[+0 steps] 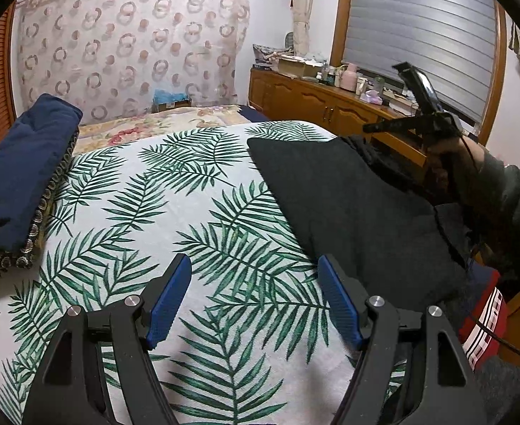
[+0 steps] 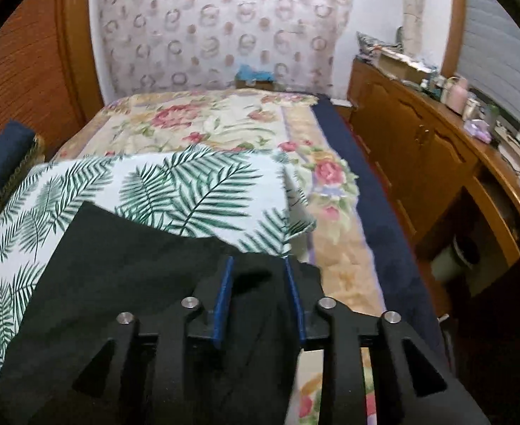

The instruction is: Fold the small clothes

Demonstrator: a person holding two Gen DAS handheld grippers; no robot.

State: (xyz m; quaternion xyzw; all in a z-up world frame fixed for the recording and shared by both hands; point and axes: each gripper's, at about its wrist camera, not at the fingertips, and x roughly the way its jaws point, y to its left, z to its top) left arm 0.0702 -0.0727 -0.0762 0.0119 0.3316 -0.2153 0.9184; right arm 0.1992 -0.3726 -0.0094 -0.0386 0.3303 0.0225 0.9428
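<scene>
Dark green-black cloth, the small garment we are folding, is lying on the palm-leaf sheet of the bed, toward three o'clock in the left wrist view. We are holding the left gripper wide and empty over bare sheet, just short of the garment's near edge.

In the right wrist view the right gripper is standing narrow but parted above the cloth's corner at six o'clock; we cannot tell whether any fabric is sitting between the pads.

We are judging the risks as follows. If the right pads are closing on a single layer, the fold may be dragging open. The loose sheet, already rucked at one o'clock, may be getting pinched along with the garment.
</scene>
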